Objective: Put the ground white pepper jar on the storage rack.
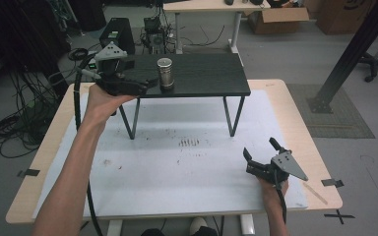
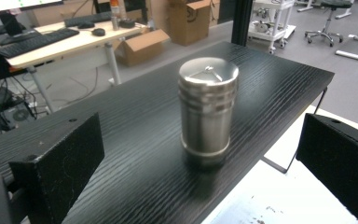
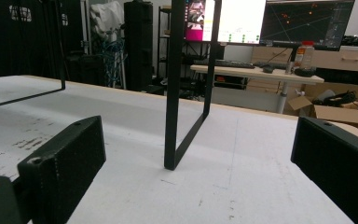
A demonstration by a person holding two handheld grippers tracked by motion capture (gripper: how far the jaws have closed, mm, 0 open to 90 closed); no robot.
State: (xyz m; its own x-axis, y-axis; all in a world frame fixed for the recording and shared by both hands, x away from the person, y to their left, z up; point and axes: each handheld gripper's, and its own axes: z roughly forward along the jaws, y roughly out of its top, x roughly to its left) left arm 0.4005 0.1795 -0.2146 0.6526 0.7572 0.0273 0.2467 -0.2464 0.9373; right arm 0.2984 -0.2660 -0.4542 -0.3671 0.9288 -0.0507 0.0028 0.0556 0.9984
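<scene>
A steel canister (image 1: pixel 165 73) (image 2: pixel 208 111) stands upright on a small black shelf table (image 1: pixel 202 78) (image 2: pixel 135 130). My left gripper (image 1: pixel 150 82) (image 2: pixel 200 186) is held at the shelf's left end, open, its jaws wide apart and just short of the canister, with nothing between them. My right gripper (image 1: pixel 261 150) (image 3: pixel 200 186) rests open low over the white mat near the front right. Ahead of it stands the shelf's black metal leg frame (image 3: pixel 175 93).
The shelf stands on a white mat (image 1: pixel 177 162) that covers a wooden table (image 1: pixel 300 128). A cable (image 1: pixel 78 123) trails from the left gripper. Desks, boxes and a black post (image 1: pixel 354 49) stand on the floor beyond.
</scene>
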